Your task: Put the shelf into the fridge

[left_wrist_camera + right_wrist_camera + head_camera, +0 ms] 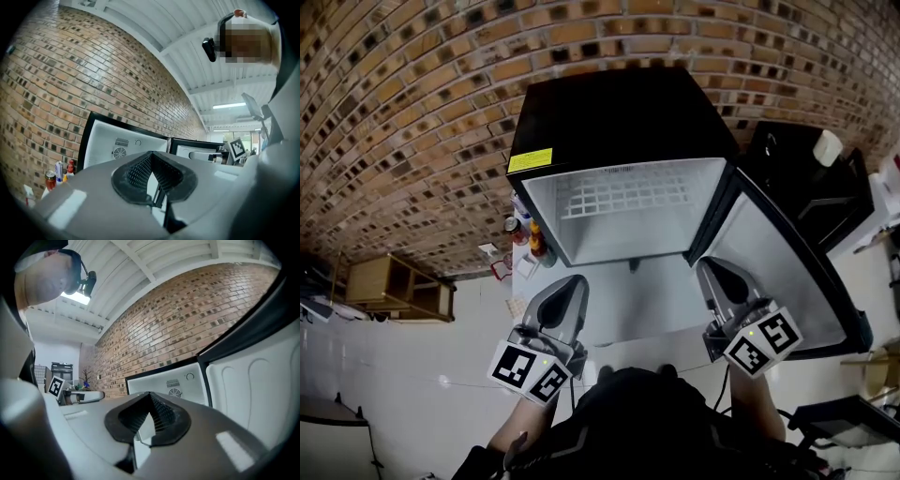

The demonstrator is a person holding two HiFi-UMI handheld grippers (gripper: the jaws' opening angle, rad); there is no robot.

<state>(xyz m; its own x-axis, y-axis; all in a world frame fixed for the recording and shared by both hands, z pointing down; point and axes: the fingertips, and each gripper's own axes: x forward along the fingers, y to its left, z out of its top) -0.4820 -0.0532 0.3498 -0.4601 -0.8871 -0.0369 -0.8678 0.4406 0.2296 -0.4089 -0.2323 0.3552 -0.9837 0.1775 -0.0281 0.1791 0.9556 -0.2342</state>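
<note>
Shelf: we see the white wire shelf (pixel 623 195) inside the black mini fridge (pixel 619 112), high in its open compartment.
Door: the fridge door (pixel 778 267) stands swung out to the right.
Left gripper (pixel 572 284): we hold it before the opening, jaws pressed together on nothing.
Right gripper (pixel 712 269): likewise closed and empty, near the door's inner face.
Writing: a yellow label (pixel 531 160) sits at the fridge top's front left corner, but we cannot read its print.
Bottles (pixel 530 239): they stand on the floor beside the fridge's left wall.

Workshop-like hall: bare brick wall (pixel 403 122), corrugated metal roof (pixel 197 42).
</note>
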